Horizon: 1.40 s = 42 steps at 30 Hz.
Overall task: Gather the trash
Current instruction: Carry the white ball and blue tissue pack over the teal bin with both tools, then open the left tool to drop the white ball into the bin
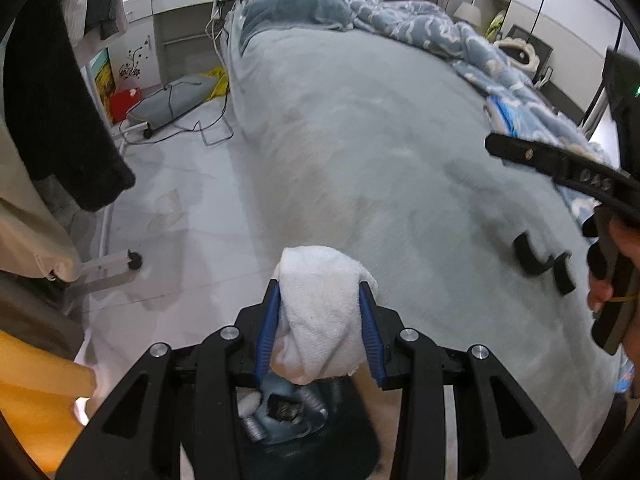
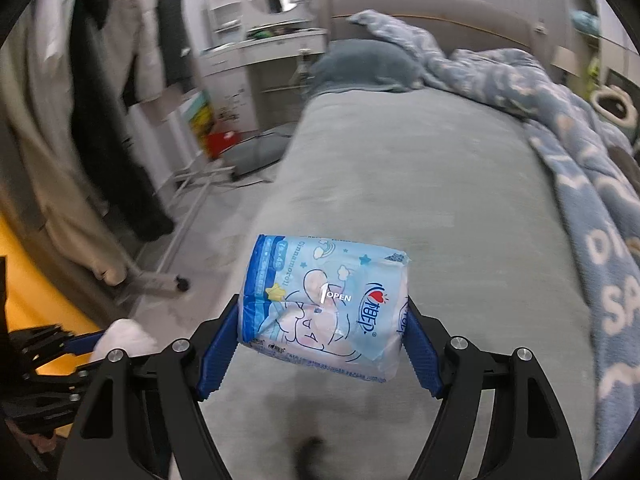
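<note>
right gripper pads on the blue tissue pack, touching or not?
Touching. The right wrist view shows the right gripper with both blue pads pressed against the ends of the tissue pack, held clear above the bed.

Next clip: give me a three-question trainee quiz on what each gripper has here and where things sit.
1. True or false: the left gripper is shut on a white tissue wad.
2. What does the right gripper hold? A) a blue tissue pack B) a red box C) nothing
3. Fill in: the patterned blue duvet lies bunched on the ___.

Key: 1 true; 2 A; 3 bed.
</note>
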Each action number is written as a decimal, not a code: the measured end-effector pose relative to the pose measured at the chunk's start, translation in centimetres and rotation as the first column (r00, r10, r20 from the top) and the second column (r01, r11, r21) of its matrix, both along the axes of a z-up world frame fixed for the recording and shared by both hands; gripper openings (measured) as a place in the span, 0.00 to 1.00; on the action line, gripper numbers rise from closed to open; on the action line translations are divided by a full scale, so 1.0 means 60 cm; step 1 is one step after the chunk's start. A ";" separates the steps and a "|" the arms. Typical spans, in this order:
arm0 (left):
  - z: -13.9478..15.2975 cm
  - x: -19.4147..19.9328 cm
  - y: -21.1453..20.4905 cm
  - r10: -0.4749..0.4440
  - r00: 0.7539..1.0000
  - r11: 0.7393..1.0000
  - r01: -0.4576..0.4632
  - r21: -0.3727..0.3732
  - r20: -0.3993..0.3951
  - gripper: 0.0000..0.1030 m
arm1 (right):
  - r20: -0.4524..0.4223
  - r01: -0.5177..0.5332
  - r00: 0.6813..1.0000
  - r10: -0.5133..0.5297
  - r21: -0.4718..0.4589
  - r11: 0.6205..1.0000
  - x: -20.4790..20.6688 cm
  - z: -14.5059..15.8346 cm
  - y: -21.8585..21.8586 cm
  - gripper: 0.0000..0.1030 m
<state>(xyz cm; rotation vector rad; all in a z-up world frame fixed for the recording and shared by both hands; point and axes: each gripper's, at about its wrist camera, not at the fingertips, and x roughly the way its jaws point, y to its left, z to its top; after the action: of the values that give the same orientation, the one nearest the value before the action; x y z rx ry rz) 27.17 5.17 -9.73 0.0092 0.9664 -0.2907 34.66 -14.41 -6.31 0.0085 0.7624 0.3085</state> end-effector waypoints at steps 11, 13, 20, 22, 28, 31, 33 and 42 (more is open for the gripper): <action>-0.066 -0.001 0.078 0.055 0.983 0.998 -0.056 -0.001 -0.178 0.40 | -0.033 -0.198 0.980 0.198 0.018 0.980 -0.034 -0.011 0.130 0.74; -0.080 -0.005 0.093 0.066 0.974 0.998 -0.068 -0.002 -0.216 0.40 | -0.041 -0.218 0.975 0.219 0.014 0.976 -0.039 -0.016 0.147 0.74; -0.122 -0.017 0.126 0.077 0.943 0.997 -0.078 0.009 -0.325 0.40 | -0.095 -0.287 0.953 0.288 0.018 0.958 -0.053 -0.045 0.208 0.74; -0.133 -0.022 0.132 0.075 0.932 0.997 -0.078 0.006 -0.354 0.40 | -0.104 -0.299 0.949 0.299 0.017 0.954 -0.055 -0.050 0.219 0.74; -0.170 -0.041 0.135 0.044 0.892 0.999 -0.046 0.006 -0.450 0.42 | -0.136 -0.335 0.933 0.333 0.013 0.942 -0.062 -0.070 0.251 0.74; -0.183 -0.047 0.139 0.033 0.876 0.999 -0.035 0.005 -0.480 0.44 | -0.149 -0.347 0.927 0.344 0.010 0.938 -0.063 -0.078 0.259 0.74; -0.188 -0.050 0.144 0.033 0.871 0.999 -0.032 0.009 -0.491 0.49 | -0.162 -0.355 0.922 0.351 0.004 0.935 -0.064 -0.085 0.268 0.74; -0.159 -0.054 0.160 0.038 0.897 0.999 -0.049 -0.014 -0.441 0.65 | -0.226 -0.369 0.905 0.360 0.004 0.929 -0.062 -0.114 0.291 0.74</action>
<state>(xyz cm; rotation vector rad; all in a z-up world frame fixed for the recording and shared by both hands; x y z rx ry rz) 23.95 14.76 -19.29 -0.1057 1.4134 -0.2680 30.94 3.05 -13.18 -0.1412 0.9950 0.6588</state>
